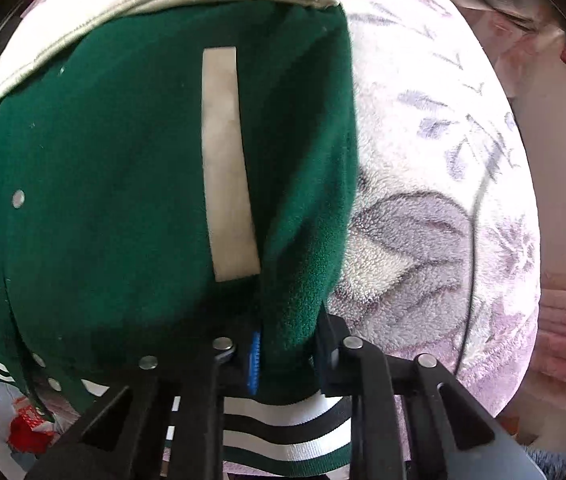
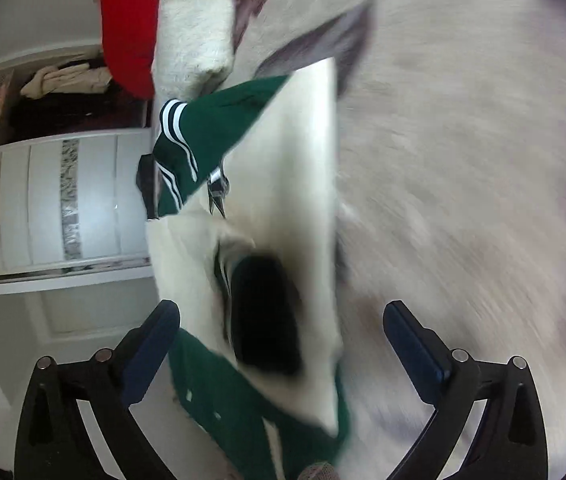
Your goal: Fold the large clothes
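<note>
A green varsity jacket (image 1: 123, 184) with cream sleeves, a cream pocket strip and striped ribbed hem lies on a pale floral fleece blanket (image 1: 435, 208). My left gripper (image 1: 283, 356) is shut on a fold of the jacket's green cloth near the hem. In the right wrist view the jacket (image 2: 211, 128) hangs lifted, with its cream sleeve (image 2: 295, 184) in front. My right gripper (image 2: 283, 336) is open, its fingers (image 2: 155, 344) standing either side of the sleeve and cuff opening. That view is motion-blurred.
The blanket (image 2: 463, 160) covers the bed. A red garment (image 2: 127, 28) and a white fleece piece (image 2: 195, 28) lie at the far end. A white wardrobe (image 2: 51, 200) and an open shelf with clothes (image 2: 67, 80) stand at left. Pink bedding (image 1: 563, 320) lies right.
</note>
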`<state>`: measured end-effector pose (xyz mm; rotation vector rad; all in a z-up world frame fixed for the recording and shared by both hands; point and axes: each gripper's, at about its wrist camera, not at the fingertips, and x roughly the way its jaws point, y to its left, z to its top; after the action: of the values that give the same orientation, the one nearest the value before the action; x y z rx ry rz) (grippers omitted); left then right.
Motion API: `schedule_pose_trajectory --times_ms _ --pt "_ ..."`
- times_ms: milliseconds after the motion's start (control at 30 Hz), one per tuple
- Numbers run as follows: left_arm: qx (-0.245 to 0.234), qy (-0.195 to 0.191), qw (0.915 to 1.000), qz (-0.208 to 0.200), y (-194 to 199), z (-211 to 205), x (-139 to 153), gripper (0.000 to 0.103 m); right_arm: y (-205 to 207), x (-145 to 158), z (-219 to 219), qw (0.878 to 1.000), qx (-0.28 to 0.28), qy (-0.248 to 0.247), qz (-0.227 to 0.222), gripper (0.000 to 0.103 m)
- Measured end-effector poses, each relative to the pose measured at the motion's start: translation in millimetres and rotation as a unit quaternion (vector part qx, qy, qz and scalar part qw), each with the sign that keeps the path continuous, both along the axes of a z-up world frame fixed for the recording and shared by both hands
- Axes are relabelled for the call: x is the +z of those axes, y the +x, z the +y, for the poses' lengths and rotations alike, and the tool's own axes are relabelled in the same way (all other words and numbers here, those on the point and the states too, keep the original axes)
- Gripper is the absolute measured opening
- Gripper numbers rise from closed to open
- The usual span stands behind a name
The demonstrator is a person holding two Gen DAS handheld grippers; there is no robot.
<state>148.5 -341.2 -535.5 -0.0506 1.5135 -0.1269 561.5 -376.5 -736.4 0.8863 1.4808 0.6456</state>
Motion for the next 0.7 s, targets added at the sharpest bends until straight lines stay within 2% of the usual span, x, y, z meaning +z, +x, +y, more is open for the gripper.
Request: schedule_pose_trajectory --times_ms 100,167,200,233,267,300,367,400,500,567,700 --pt "0.000 -0.001 0.9999 -0.010 0.8 9.0 11.4 0.014 19.2 -26.6 33.8 0.999 0.040 -0.024 0.029 0.103" --pt "0.012 -0.008 0.9997 -0.020 0.8 13.8 21.6 0.013 22.6 -27.0 44.9 0.998 0.055 -0.036 0.024 0.103" --pt "0.017 -0.013 0.9995 -0.022 1.1 16.5 25.5 0.013 23.7 -26.1 45.5 0.998 0.043 -0.031 0.027 0.103" --pt "0.021 -0.014 0.9994 -0.026 0.2 19.0 29.9 0.013 23.4 -25.7 46.6 0.999 0.036 -0.022 0.027 0.092" --pt "0.022 -0.016 0.9992 -0.029 1.1 21.5 34.2 0.013 23.0 -23.7 48.1 0.999 0.032 -0.007 0.024 0.069" --pt "0.023 -0.017 0.9991 -0.032 0.3 25.4 38.7 0.013 22.6 -23.2 51.2 0.999 0.033 0.003 0.032 0.030" --pt "0.027 -0.018 0.9987 -0.040 -0.5 29.9 46.6 0.013 21.5 -18.0 57.5 0.999 0.030 -0.016 0.038 0.027" --pt "0.027 -0.018 0.9985 -0.044 0.4 32.8 49.4 0.013 21.2 -15.3 61.7 0.999 0.027 -0.023 0.041 0.019" --pt "0.039 -0.023 0.9970 -0.063 -4.4 45.9 57.8 0.012 22.4 -0.1 71.2 0.998 0.009 -0.038 0.056 0.016" --pt "0.057 -0.034 0.9950 -0.075 -13.9 65.7 70.8 0.012 21.5 21.5 75.4 0.998 0.006 -0.047 0.052 0.015" --pt "0.088 -0.054 0.9897 -0.098 -17.6 100.0 93.9 0.012 28.7 83.6 103.1 0.997 0.016 -0.074 0.029 0.015"
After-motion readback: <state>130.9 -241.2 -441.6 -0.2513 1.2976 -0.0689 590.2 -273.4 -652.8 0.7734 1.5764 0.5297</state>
